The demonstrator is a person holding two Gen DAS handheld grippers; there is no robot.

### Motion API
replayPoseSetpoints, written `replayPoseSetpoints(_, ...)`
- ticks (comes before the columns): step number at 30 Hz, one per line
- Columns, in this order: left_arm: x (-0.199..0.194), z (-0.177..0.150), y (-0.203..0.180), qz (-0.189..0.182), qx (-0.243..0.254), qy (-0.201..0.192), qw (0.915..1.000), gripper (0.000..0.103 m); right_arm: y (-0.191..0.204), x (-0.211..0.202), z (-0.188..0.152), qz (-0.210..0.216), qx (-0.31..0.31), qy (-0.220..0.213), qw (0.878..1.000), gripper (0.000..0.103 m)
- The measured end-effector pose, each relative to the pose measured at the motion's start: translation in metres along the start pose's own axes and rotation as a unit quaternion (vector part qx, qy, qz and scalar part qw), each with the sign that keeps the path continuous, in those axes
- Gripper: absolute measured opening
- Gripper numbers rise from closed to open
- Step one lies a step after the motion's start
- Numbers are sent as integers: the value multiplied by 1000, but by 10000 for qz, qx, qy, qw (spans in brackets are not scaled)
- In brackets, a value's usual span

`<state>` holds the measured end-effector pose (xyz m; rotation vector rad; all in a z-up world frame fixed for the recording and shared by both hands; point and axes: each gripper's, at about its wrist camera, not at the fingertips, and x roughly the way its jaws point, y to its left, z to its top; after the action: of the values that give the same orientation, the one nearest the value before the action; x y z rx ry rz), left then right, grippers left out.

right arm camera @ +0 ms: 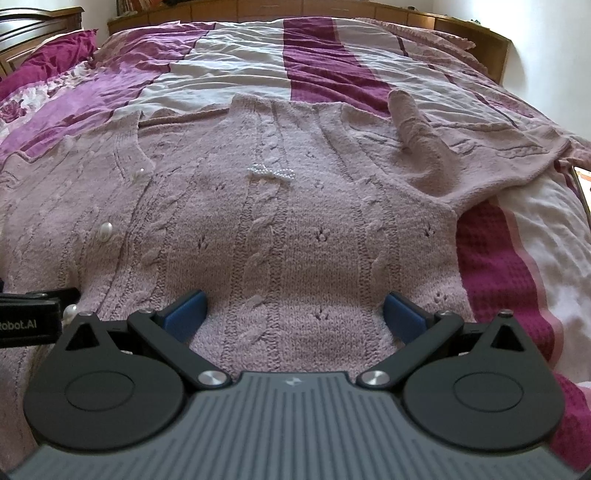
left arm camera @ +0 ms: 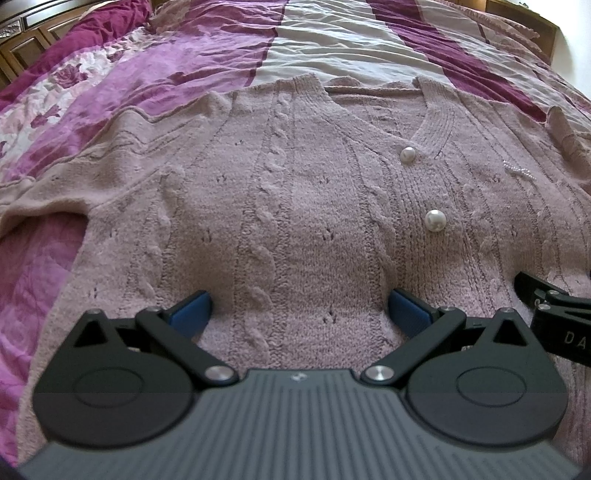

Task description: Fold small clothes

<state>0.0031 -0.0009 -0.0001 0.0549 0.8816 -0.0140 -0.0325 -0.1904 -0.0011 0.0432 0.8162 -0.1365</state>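
A pale pink cable-knit cardigan with pearl buttons lies spread flat, front up, on the bed. My left gripper is open, its blue pads low over the knit near the hem on the garment's left half. My right gripper is open too, over the hem area of the cardigan on its right half. A small pearl bow decorates the chest. One sleeve stretches out left; the other sleeve lies bunched at the right. Nothing sits between either pair of fingers.
The bed carries a purple, magenta and white striped cover. A magenta waffle blanket lies to the right of the cardigan. A wooden headboard runs along the far edge. The right gripper's black arm shows beside my left one.
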Motion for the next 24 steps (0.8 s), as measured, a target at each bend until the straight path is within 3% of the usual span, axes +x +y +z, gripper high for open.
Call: replayPoseSetpoints(24, 1, 0, -1, -12, 25, -29, 10000, 103, -5, 2, 7, 154, -9, 207, 9997, 103)
